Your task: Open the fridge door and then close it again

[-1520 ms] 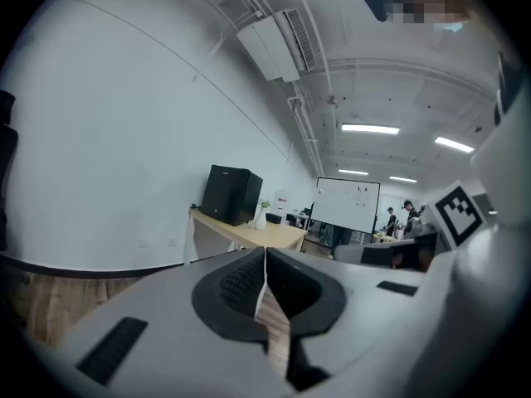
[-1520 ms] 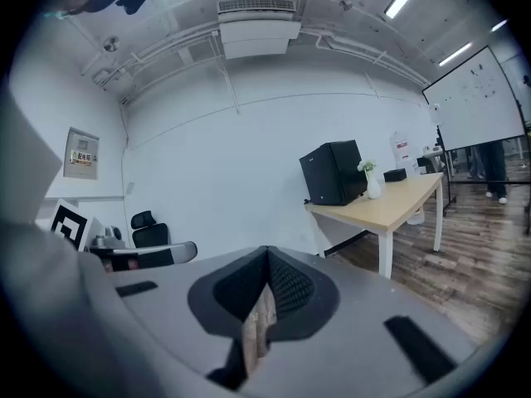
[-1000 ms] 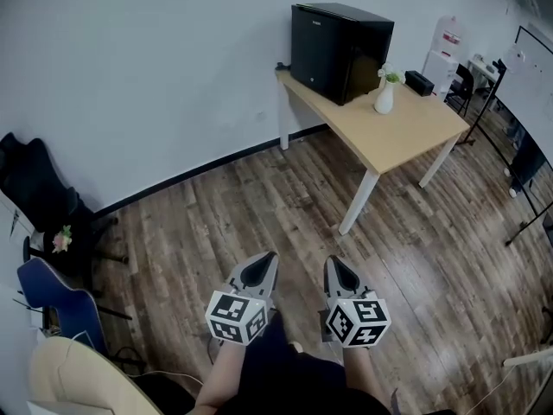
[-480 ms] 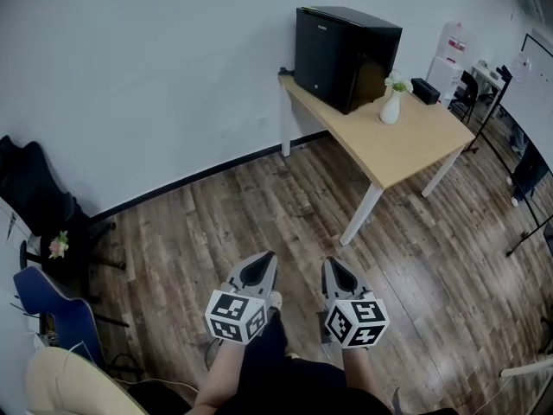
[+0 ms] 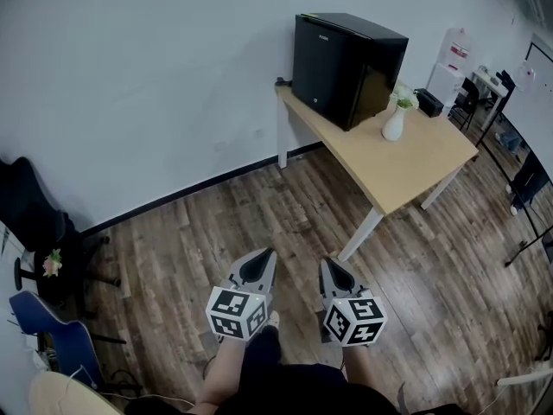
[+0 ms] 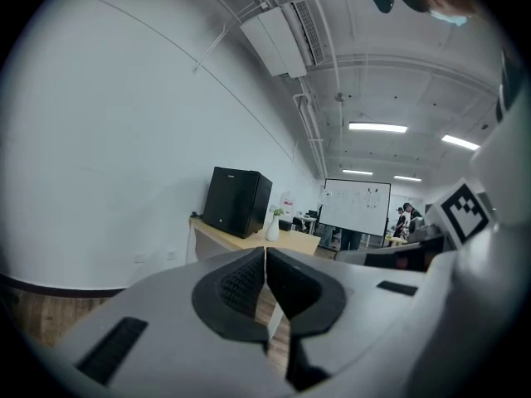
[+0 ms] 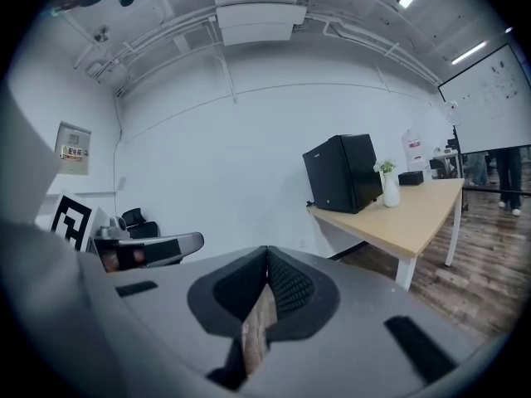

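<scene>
A small black fridge (image 5: pixel 344 66) stands with its door closed on the far left corner of a light wooden table (image 5: pixel 415 158), against the white wall. It also shows in the left gripper view (image 6: pixel 239 201) and the right gripper view (image 7: pixel 343 172). My left gripper (image 5: pixel 263 261) and right gripper (image 5: pixel 333 267) hang side by side low in the head view, well short of the table, over the wooden floor. Both are shut with nothing between their jaws, and both point toward the fridge.
A white vase with a plant (image 5: pixel 397 119) and a small black box (image 5: pixel 429 103) sit on the table right of the fridge. A black chair (image 5: pixel 34 210) and a blue chair (image 5: pixel 39 318) stand at the left. Desks and a whiteboard (image 6: pixel 357 206) fill the room's right side.
Table and fridge have come slightly closer and lower in the head view. Both grippers stay shut and side by side; the chairs at the left slid toward the edge.
</scene>
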The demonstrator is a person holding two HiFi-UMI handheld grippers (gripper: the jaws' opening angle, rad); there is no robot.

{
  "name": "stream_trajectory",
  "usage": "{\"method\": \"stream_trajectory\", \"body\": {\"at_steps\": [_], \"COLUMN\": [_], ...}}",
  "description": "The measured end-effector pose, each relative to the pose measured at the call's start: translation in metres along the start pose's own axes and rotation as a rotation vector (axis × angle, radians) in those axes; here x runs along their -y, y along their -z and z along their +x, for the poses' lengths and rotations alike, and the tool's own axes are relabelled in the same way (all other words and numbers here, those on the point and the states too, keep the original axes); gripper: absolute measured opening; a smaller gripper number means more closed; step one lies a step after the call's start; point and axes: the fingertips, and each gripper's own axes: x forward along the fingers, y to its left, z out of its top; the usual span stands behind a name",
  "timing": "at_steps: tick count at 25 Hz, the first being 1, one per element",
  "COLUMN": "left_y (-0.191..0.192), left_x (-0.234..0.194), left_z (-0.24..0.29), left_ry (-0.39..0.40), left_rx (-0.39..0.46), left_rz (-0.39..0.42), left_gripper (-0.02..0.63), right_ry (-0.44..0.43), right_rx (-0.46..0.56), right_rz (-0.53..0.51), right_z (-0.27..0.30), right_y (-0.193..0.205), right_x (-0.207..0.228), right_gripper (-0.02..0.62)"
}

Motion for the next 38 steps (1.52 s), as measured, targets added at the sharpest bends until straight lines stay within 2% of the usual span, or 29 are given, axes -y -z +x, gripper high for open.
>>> {"method": "stream_trajectory", "body": {"at_steps": [11, 20, 30, 38], "left_y": [-0.034, -0.044, -0.041, -0.041], "left_x": [-0.07, -0.125, -0.161, -0.179], "left_z": [0.071, 0.111, 0.124, 0.132], "left_ry": [0.004, 0.022, 0.032, 0.011], "left_rx": [-0.001, -0.008, -0.036, -0.041], "left_rz": [0.001, -0.005, -0.007, -0.025], "left_gripper": [0.006, 0.006, 0.006, 0.006], "right_ry": [-0.008, 0.033, 0.05, 0.022], "right_rx": [-0.009, -0.006, -0.02, -0.035], "right_rz": [-0.002, 0.021, 0.034, 0.03], "right_z": [0.099, 0.159, 0.199, 0.223], "right_y": [-0.037, -0.044, -0.048, -0.053], "right_x": [0.014, 0.026, 0.023, 0.019], "right_gripper": [-0.009, -0.009, -0.009, -0.009]}}
